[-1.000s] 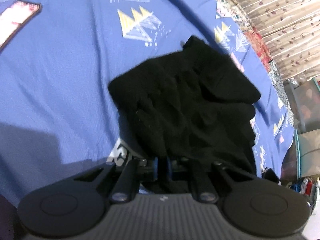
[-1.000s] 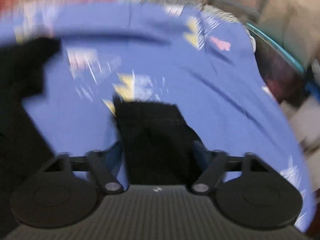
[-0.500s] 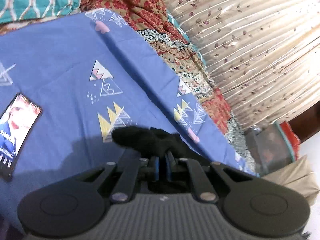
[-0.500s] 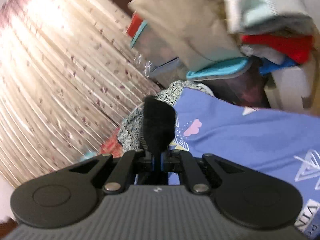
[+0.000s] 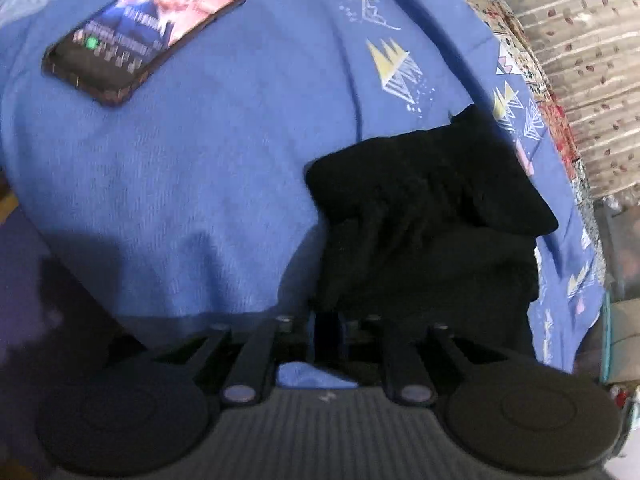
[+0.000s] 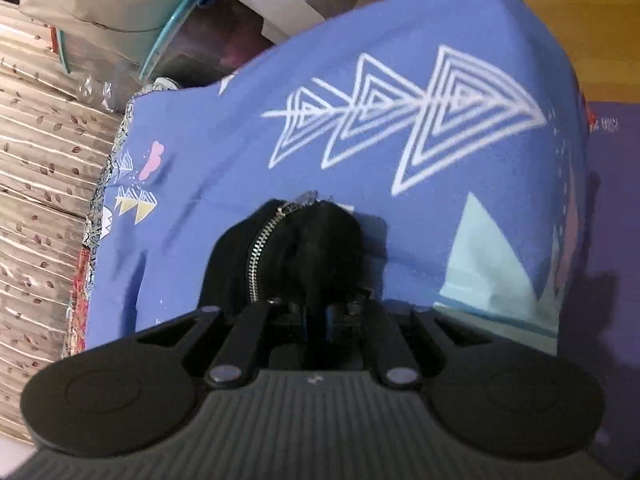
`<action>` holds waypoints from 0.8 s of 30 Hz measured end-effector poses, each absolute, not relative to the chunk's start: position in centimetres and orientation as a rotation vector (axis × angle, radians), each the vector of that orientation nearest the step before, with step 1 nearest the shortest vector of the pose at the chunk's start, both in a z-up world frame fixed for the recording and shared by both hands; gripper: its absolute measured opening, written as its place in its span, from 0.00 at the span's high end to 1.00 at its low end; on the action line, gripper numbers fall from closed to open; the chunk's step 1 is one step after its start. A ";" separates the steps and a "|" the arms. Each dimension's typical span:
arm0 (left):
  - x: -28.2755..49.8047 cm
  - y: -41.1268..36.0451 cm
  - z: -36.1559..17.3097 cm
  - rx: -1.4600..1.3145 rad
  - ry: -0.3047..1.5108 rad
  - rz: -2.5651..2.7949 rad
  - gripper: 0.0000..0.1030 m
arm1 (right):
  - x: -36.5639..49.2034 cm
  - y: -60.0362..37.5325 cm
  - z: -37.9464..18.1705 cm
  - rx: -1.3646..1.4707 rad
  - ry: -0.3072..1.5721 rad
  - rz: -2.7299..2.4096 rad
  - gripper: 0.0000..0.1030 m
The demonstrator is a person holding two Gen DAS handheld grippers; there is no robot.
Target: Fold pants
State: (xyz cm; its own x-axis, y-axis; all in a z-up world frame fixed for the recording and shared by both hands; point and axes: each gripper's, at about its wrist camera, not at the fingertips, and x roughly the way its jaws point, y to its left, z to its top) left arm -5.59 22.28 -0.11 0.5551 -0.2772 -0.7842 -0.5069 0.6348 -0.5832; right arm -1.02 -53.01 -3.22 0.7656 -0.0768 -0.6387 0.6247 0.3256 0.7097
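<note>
black pants [image 5: 424, 216] bunched on sheet [image 5: 224, 168], just ahead of left gripper [image 5: 326, 330]

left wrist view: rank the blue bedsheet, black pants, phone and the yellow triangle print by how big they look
1. blue bedsheet, which fills most of the view
2. black pants
3. phone
4. yellow triangle print

The pants lie nearer the camera than the phone, so their lead may be exaggerated.

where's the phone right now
In the left wrist view the phone lies flat, screen lit, on the blue bedsheet at upper left, well apart from the black pants bunched at lower right.
</note>
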 end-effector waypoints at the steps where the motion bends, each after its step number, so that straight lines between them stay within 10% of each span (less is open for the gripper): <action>1: -5.6 22.2 0.5 -0.893 0.999 0.161 0.80 | -1.0 -53.1 -2.5 1.147 0.554 -0.505 0.67; 3: -6.4 22.5 1.6 -0.864 0.967 0.157 0.72 | -1.6 -53.5 -1.3 1.113 0.502 -0.611 0.51; 16: -3.7 25.9 8.5 -0.709 0.755 0.158 0.66 | 3.8 -43.5 4.5 0.760 0.520 -0.307 0.51; 24: 11.6 17.4 8.8 -0.316 0.793 -0.012 0.29 | 13.5 -28.4 -0.2 0.614 0.794 0.093 0.51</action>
State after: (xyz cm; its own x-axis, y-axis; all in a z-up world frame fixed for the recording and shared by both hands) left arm 11.63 17.41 8.76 0.7040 -0.1282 -0.6985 -0.1076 0.9529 -0.2834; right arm 13.46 -28.36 -0.19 0.7063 0.3020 -0.6403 0.1461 0.8228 0.5492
